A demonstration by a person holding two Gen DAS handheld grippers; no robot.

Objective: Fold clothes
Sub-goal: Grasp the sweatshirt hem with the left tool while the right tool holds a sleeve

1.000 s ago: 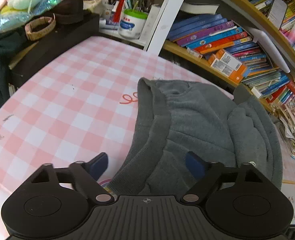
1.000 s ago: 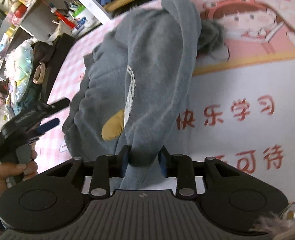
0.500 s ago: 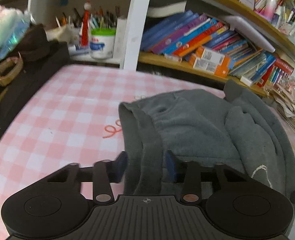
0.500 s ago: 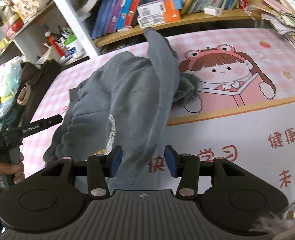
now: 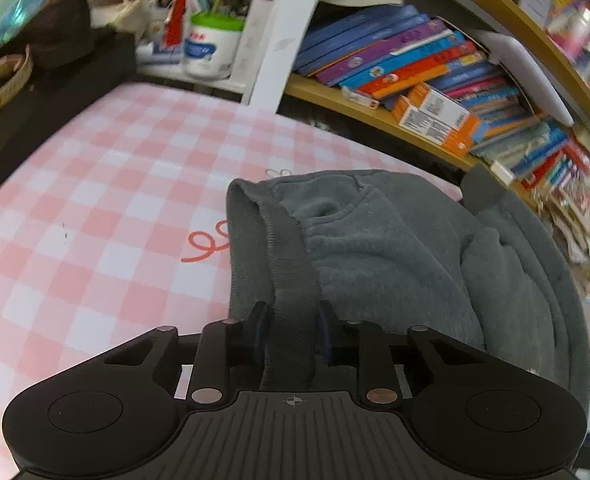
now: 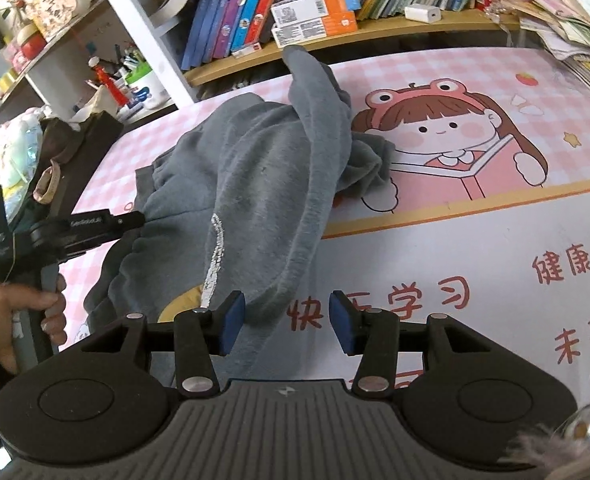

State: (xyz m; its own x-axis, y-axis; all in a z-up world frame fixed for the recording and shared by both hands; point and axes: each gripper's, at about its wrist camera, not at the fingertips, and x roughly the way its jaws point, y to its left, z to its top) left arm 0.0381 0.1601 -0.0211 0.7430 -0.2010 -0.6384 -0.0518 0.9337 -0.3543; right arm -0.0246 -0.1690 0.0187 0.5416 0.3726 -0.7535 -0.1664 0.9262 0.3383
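A grey garment (image 6: 255,184) lies bunched across the middle of the worktop (image 5: 95,208), one long limb draped toward the upper centre of the right-wrist frame. The left tool (image 5: 291,332), low in its own frame, is now clamped on the garment's ribbed band (image 5: 291,264); a second ago its jaws stood wide beside that edge, and half a second ago they were closing round it. The right tool (image 6: 285,318), at lower centre of its frame, has done the reverse: it held a fold of cloth a second ago and now stands parted, the fabric's edge lying just inside its left pad (image 6: 231,322). The hold has passed from one side to the other, which suggests the fold is mid-course, the left side ready to draw or lift the band while the right is free to take a new hold.

The worktop wears a pink-and-white checked cover with a cartoon girl (image 6: 447,128) printed at right. Bookshelves (image 6: 335,0) crammed with picture books run along the top of both frames; a tub of pens (image 5: 211,44) stands at upper left.
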